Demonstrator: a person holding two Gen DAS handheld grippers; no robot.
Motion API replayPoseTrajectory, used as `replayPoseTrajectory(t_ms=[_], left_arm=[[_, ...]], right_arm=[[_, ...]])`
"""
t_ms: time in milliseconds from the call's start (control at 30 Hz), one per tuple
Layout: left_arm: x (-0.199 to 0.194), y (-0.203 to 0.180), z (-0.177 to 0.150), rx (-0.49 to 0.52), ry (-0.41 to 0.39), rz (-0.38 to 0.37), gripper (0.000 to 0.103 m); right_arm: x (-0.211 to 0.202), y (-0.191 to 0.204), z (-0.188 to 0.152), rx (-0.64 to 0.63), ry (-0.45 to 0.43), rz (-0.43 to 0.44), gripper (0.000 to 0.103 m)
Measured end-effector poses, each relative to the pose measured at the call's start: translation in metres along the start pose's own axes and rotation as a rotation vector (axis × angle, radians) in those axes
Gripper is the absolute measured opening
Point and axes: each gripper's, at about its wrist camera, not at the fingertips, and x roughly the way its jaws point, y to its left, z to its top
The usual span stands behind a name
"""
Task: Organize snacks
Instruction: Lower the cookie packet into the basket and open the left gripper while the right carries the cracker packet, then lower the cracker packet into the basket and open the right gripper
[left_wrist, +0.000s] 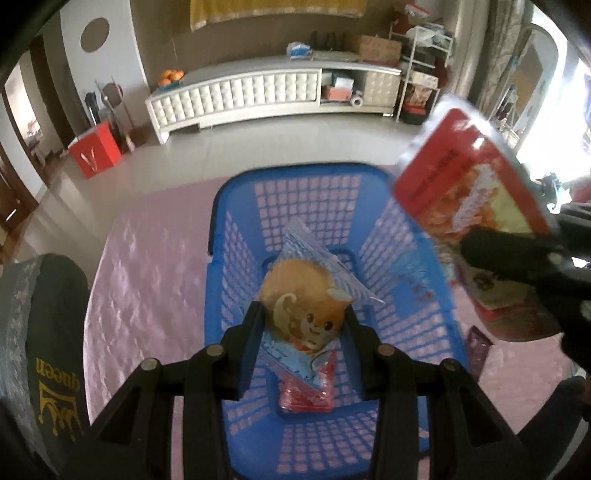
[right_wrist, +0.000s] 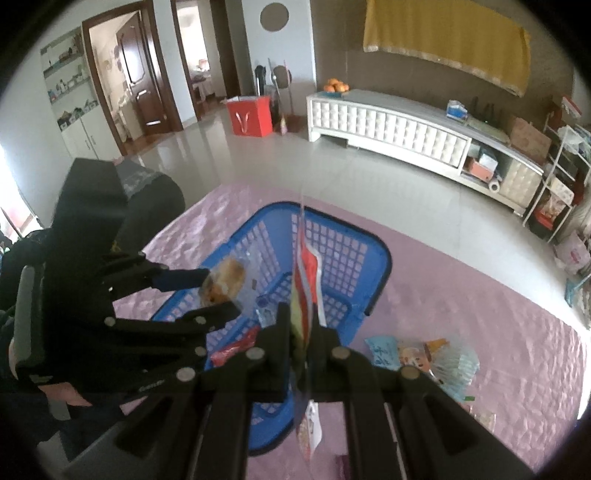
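Observation:
A blue plastic basket (left_wrist: 236, 206) stands on the pink table cover; it also shows in the right wrist view (right_wrist: 369, 251). My left gripper (left_wrist: 303, 314) is shut on a clear bun packet with a cartoon squirrel (left_wrist: 299, 291), held over the inside of the basket. A small red packet (left_wrist: 306, 395) lies on the basket floor under it. My right gripper (right_wrist: 301, 325) is shut on a red snack packet (right_wrist: 308, 273), seen edge-on and held above the basket's right rim. The same packet shows in the left wrist view (left_wrist: 472, 192).
Several loose snack packets (right_wrist: 421, 358) lie on the pink cover (right_wrist: 480, 295) right of the basket. A dark purple packet (left_wrist: 478, 347) lies by the basket's right side. A dark chair back (left_wrist: 48, 332) stands at the left. A white low cabinet (right_wrist: 388, 122) is across the floor.

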Motion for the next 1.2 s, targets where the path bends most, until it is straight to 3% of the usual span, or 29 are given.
replayPoseTrajectory(t_ms=[167,300,333,433,900,1200], left_arm=[[0.018,0.007,-0.004,-0.003,0.040,-0.020,0.038],[0.019,0.010,-0.003,0.009,0.016,-0.012,0.042],[0.018,0.010,-0.003,0.013,0.010,-0.002,0.045],[0.014,0.010,-0.001,0.010,0.007,0.005,0.067],[-0.041,0.024,0.001,-0.025,-0.090,-0.003,0.072],[-0.039,0.050,0.009,-0.057,-0.083,0.021,0.072]], right_arm=[[0.015,0.002,0.001,0.014,0.033,-0.007,0.010],[0.016,0.002,0.000,0.010,0.043,-0.015,0.010],[0.015,0.002,-0.001,0.011,0.044,-0.015,0.010],[0.011,0.002,-0.003,0.003,0.049,-0.024,0.010],[-0.020,0.013,0.013,-0.054,0.001,-0.054,0.010],[0.004,0.026,0.037,-0.135,-0.001,-0.043,0.010]])
